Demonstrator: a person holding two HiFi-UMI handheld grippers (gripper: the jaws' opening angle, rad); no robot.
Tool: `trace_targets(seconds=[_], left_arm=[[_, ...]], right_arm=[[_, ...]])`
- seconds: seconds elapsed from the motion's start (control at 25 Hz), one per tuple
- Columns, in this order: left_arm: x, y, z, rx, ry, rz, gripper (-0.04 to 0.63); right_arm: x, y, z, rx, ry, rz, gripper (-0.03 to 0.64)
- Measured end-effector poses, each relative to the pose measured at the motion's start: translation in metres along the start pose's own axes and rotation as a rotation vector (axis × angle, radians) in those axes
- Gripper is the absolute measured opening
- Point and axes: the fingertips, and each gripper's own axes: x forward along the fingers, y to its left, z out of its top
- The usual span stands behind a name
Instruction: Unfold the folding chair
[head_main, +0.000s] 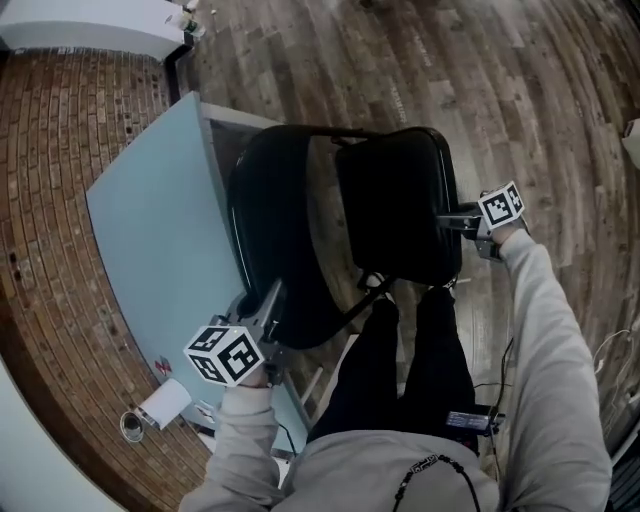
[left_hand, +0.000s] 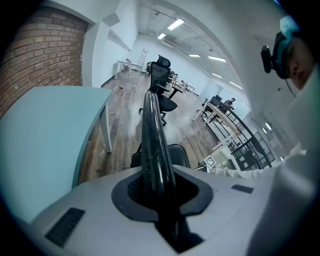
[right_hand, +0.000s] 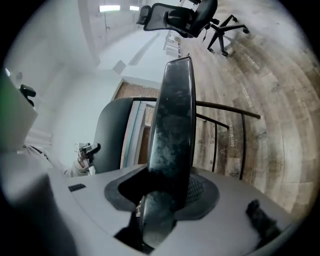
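Black folding chair is stood on the wood-plank floor, close beside a pale blue flat tabletop. Left claw is clamped on the thin, glossy, curved backrest rim. Right claw is clamped on the thicker, scuffed seat edge.
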Motion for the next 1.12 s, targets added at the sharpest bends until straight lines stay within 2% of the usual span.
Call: trace_targets(seconds=[0.16, 0.4, 0.6, 0.76, 1.12], left_arm=[[0.018, 0.009, -0.011, -0.018, 0.054, -0.021, 0.069], [0.034, 0.014, -0.028, -0.064, 0.1, -0.063, 0.068], [0.053, 0.027, -0.036, -0.091, 0.12, -0.073, 0.067], [0.066, 0.029, -0.045, -0.082, 0.133, -0.087, 0.067], [0.102, 0.032, -0.064, -0.156, 0.136, -0.118, 0.067]], right_arm=[[-0.022, -0.04, -0.008, 0.02, -0.065, 0.143, 0.158], [-0.051, -0.075, -0.022, 0.006, -0.112, 0.267, 0.158], [-0.066, -0.108, -0.023, -0.006, -0.226, 0.389, 0.158], [-0.077, -0.137, -0.023, 0.0, -0.338, 0.438, 0.158], [-0.101, -0.204, -0.032, 0.065, -0.473, 0.486, 0.163]])
